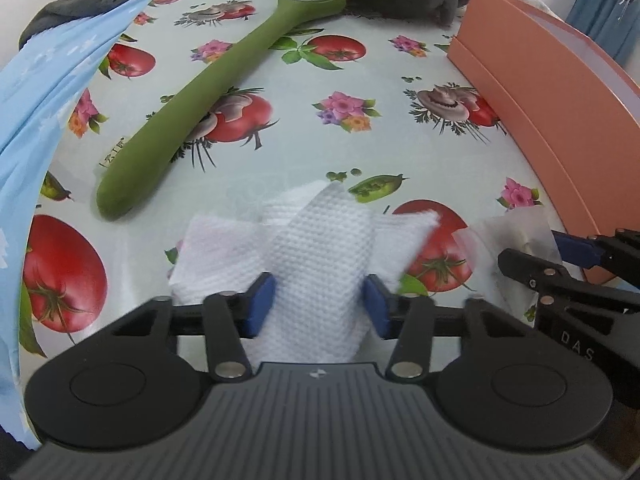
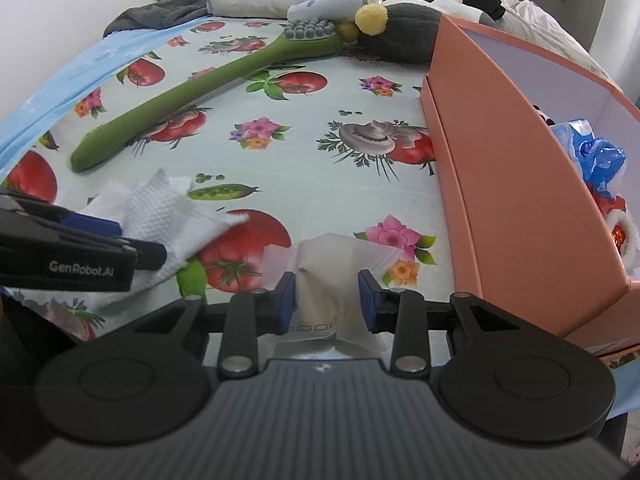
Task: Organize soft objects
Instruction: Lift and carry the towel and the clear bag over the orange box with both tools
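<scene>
Roughly counted: two grippers, one white embossed cloth [image 1: 320, 264], one thin translucent packet [image 2: 328, 276], one green brush [image 1: 200, 108], one salmon cardboard box [image 2: 500, 184]. All were seen on a table covered by a glossy oilcloth [image 1: 360, 152] printed with tomatoes, mushrooms and flowers. The left gripper [image 1: 320, 304] was seen with its jaws partly closed around the crumpled, waffle-textured cloth; whether the blue pads [image 1: 260, 304] pressed it could not be told. The right gripper [image 2: 328, 304] had its jaws narrowed beside the papery packet, pad contact unclear. The long silicone brush, with a grey knobbed head, lay diagonally farther back. Inside the rectangular box, blue crinkled plastic [image 2: 596, 152] was visible. One grey plush toy [image 2: 400, 20] with a yellow pompom lay behind.
</scene>
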Action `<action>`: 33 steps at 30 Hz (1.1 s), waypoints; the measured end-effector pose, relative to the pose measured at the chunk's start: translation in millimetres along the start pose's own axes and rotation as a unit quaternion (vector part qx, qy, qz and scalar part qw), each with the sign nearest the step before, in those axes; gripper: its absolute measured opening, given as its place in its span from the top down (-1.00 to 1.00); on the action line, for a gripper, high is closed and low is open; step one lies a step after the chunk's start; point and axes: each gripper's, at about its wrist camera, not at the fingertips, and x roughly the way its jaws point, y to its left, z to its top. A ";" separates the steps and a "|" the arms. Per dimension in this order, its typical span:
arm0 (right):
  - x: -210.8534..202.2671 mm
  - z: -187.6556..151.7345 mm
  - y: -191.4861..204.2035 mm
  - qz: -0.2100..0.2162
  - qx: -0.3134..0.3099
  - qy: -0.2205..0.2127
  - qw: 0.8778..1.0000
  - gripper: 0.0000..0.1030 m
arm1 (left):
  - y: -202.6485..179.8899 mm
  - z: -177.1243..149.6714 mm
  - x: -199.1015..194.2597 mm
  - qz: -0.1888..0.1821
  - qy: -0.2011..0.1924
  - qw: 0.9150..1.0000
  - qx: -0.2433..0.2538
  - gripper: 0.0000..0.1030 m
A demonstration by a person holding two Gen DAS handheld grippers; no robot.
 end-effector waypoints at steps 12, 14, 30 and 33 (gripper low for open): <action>-17.8 10.1 -2.5 0.005 0.010 -0.016 1.000 0.37 | 12.7 5.1 -23.5 -0.041 -0.036 0.997 -0.056 0.74; -24.7 13.6 -2.3 0.008 0.012 -0.025 1.000 0.37 | 13.1 7.7 -32.0 -0.039 -0.046 0.996 -0.060 0.74; -108.1 43.9 -6.9 0.022 0.042 -0.097 0.994 0.37 | 3.0 23.4 -122.1 -0.100 -0.096 0.987 -0.080 0.74; -128.8 49.3 -9.9 0.023 0.045 -0.112 0.992 0.37 | -1.5 26.1 -142.8 -0.107 -0.110 0.985 -0.078 0.74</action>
